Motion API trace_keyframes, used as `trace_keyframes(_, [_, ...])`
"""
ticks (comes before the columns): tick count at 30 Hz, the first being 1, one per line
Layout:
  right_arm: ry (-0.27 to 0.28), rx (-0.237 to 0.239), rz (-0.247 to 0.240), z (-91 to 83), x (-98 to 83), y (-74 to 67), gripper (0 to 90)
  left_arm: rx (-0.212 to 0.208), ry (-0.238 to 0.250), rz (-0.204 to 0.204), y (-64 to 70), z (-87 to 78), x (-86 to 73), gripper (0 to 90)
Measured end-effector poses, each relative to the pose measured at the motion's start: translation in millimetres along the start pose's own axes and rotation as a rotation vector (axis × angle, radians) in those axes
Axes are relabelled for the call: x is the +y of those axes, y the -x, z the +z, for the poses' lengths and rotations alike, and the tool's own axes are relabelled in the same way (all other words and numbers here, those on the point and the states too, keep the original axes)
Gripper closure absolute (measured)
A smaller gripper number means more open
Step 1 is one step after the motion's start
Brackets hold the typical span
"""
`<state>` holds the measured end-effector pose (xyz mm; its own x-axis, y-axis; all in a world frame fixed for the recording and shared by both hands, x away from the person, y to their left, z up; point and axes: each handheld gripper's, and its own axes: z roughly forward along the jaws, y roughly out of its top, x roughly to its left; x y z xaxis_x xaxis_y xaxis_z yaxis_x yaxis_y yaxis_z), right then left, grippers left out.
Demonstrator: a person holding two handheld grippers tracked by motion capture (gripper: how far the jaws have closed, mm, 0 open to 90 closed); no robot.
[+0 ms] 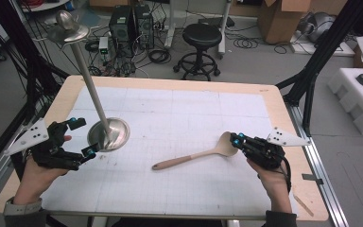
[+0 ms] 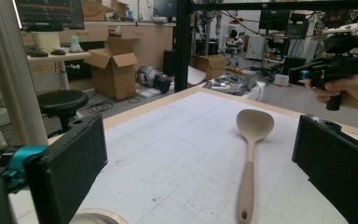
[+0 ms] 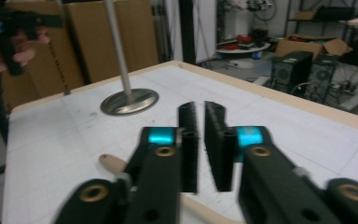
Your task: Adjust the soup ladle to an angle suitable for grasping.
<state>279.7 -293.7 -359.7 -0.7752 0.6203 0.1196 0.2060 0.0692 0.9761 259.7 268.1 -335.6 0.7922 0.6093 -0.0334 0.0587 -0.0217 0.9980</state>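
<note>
**Right jaws clenched at spoon bowl**

Wooden spoon (image 1: 201, 154) lies flat on the worktop (image 1: 179, 85), bowl toward the right gripper (image 1: 237, 140), handle toward the centre. Right jaws nearly together, nothing between them, spoon passing beneath. Left gripper (image 1: 81, 138) jaws released wide, just beside the metal stand base (image 1: 116, 130).

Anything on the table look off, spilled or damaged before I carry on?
Nothing stands out. The wooden spoon lies flat on the mat, intact. The metal stand sits upright on its round base. No spills. The right gripper is shut, nothing between its jaws.
</note>
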Motion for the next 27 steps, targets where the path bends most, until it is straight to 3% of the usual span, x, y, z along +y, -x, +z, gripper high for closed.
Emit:
trace_keyframes(9, [-0.040,-0.009,0.027,9.5,-4.4,-0.2,90.0,0.000,-0.008,-0.005,-0.9,1.3,-2.1,3.4])
trace_keyframes(10, [-0.082,-0.017,0.062,12.8,-6.6,1.4,90.0,0.001,-0.008,-0.006,-0.8,1.3,-2.2,3.4])
trace_keyframes(11, [-0.082,-0.017,0.062,12.8,-6.6,1.4,90.0,0.002,-0.006,-0.009,-0.6,1.5,-2.1,3.4])
trace_keyframes(14, [-0.113,0.003,0.039,20.0,-11.3,1.1,90.0,0.009,0.019,-0.004,0.8,1.2,0.2,3.4])
trace_keyframes(15, [-0.146,0.005,0.039,25.7,-13.8,-0.3,90.0,0.013,0.026,0.000,1.2,1.4,1.0,3.4])
trace_keyframes(18, [-0.168,0.004,0.024,30.8,-16.9,-1.0,90.0,0.012,0.027,-0.001,1.9,0.9,1.2,3.4])
trace_keyframes(20, [-0.236,-0.016,0.023,37.2,-21.7,-1.6,90.0,0.013,0.023,-0.001,1.6,0.6,0.9,3.4])
trace_keyframes(21, [-0.236,-0.016,0.023,37.2,-21.7,-1.6,90.0,0.012,0.022,-0.002,1.5,0.6,0.8,3.4])
trace_keyframes(23, [-0.251,-0.012,0.046,41.4,-25.7,-0.1,90.0,0.011,0.019,0.000,1.5,1.0,0.2,3.4])
trace_keyframes(24, [-0.270,-0.017,0.080,45.4,-29.8,1.5,90.0,0.011,0.017,-0.001,1.5,1.3,-0.2,3.4])
trace_keyframes(27, [-0.284,-0.016,0.091,49.1,-33.5,2.9,90.0,0.010,0.007,-0.003,1.5,2.0,-1.5,3.4])
